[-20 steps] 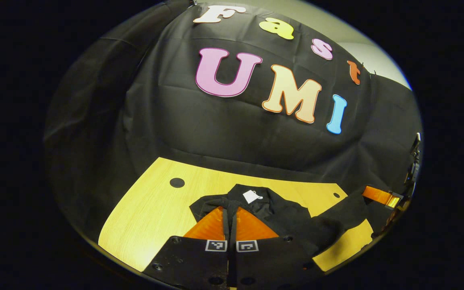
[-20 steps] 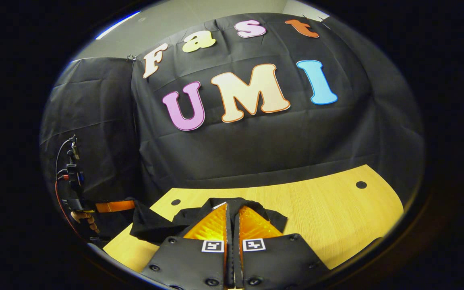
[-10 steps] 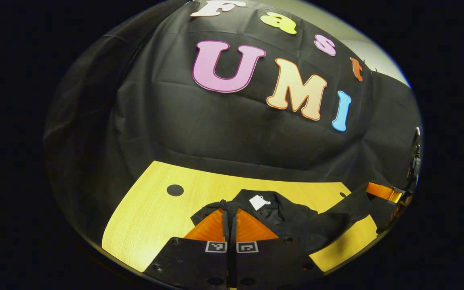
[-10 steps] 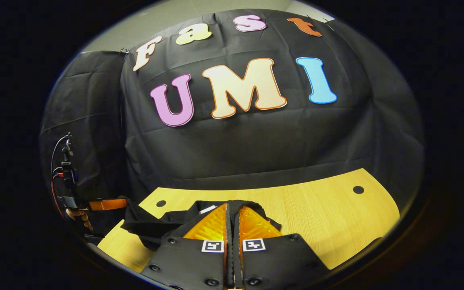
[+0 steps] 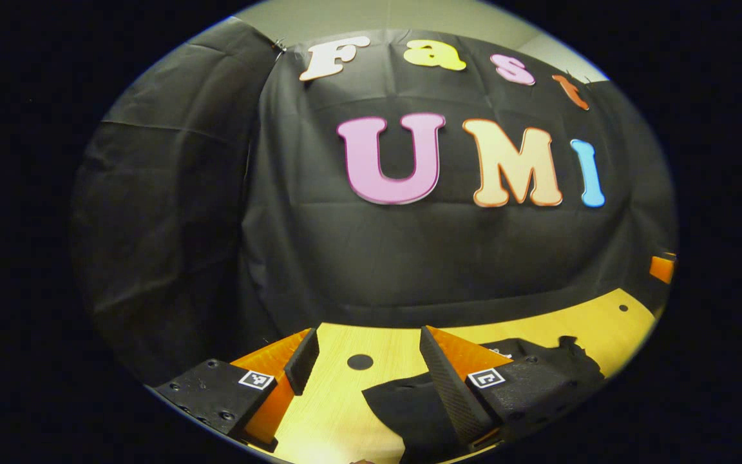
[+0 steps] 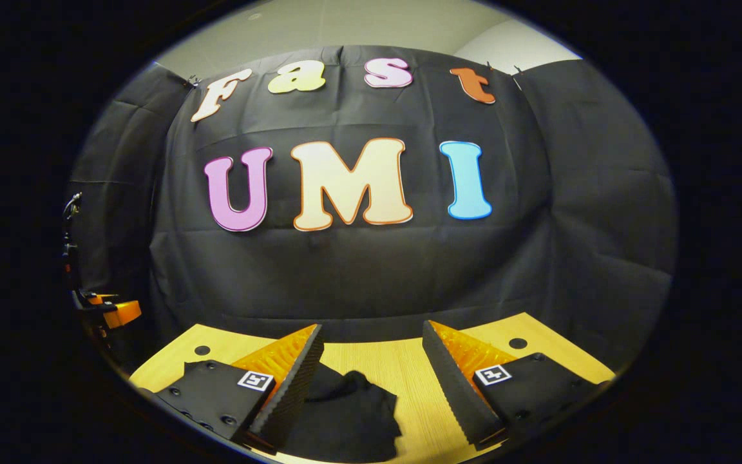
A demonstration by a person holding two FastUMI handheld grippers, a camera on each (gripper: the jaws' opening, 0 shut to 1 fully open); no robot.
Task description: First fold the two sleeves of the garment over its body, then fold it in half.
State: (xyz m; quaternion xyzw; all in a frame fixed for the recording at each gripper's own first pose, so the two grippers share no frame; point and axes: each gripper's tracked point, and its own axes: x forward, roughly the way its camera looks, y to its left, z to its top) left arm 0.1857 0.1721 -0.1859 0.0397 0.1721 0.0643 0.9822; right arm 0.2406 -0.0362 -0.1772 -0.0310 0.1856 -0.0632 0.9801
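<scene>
A black garment (image 5: 409, 406) lies bunched on the wooden table (image 5: 339, 412). In the left gripper view it sits low and to the right, partly behind the right finger. My left gripper (image 5: 371, 351) is open, with only table between its fingers. In the right gripper view the same black garment (image 6: 345, 412) lies low and left of centre, partly behind the left finger. My right gripper (image 6: 373, 348) is open above it, holding nothing. The left gripper (image 6: 110, 309) also shows at the far left edge of the right gripper view.
The wooden table (image 6: 397, 367) has round dark holes (image 5: 360, 361) (image 6: 518, 343) near its back edge. The booth's black cloth wall (image 6: 358, 270) hangs right behind the table. Bare wood lies to the right of the garment in the right gripper view.
Both grippers were shut on the garment and have opened, letting it drop onto the table. Both have pulled back and tilted up, so the garment sits lower in each view.
</scene>
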